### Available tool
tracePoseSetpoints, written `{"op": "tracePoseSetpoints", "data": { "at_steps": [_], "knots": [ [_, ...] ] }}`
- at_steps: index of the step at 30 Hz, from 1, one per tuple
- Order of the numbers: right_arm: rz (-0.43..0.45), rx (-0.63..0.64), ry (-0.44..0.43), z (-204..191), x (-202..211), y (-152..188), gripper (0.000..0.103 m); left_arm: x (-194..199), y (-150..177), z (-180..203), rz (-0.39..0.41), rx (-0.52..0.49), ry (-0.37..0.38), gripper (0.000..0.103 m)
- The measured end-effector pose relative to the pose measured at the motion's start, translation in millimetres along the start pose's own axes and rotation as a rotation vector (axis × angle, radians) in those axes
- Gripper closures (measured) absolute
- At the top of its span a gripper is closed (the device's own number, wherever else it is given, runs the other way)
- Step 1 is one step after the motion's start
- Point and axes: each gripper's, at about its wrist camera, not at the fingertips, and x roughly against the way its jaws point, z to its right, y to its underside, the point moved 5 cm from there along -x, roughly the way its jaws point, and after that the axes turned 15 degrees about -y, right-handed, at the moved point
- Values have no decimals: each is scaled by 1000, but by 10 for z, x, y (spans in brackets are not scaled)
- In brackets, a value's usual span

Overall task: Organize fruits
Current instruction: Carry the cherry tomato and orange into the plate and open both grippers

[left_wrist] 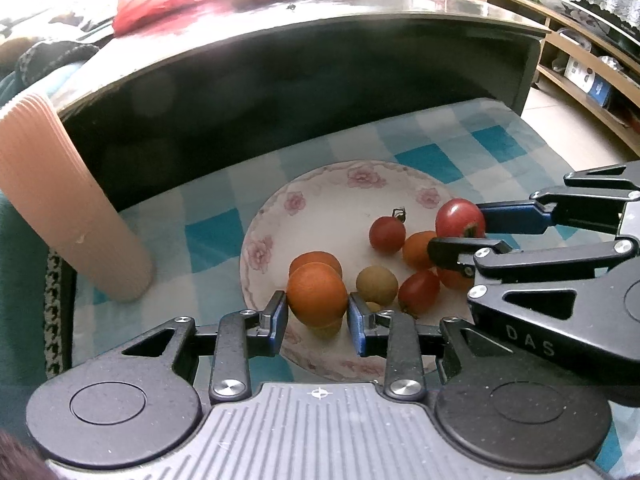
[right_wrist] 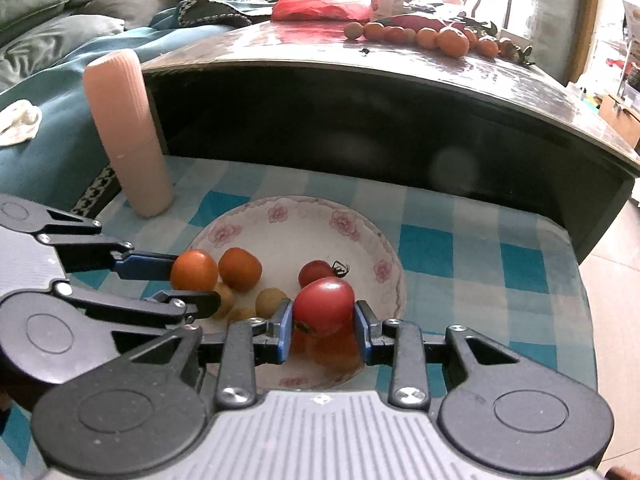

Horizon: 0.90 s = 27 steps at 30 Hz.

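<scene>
Left gripper [left_wrist: 317,314] clamping one orange [left_wrist: 316,294] over the floral bowl [left_wrist: 276,216], right gripper [right_wrist: 323,330] pinching one red tomato [right_wrist: 324,306] beside it, several small fruits lying beyond in the bowl, one pink cup stack [right_wrist: 126,136] standing farther off, row of fruit [right_wrist: 432,36] sitting on the dark table [right_wrist: 360,64].

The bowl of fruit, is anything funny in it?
Nothing spilled or broken. One oddity: a small dark curled thing, perhaps a dried stem, lies in the bowl beside a small tomato.
</scene>
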Motion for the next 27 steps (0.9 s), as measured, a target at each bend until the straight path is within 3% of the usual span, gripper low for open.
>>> {"op": "tracePoseSetpoints", "data": {
  "at_steps": [27],
  "knots": [
    [-20,18,13,149,-315,-123,56,-204,-66,34,-26,6,-13,63]
  ]
}}
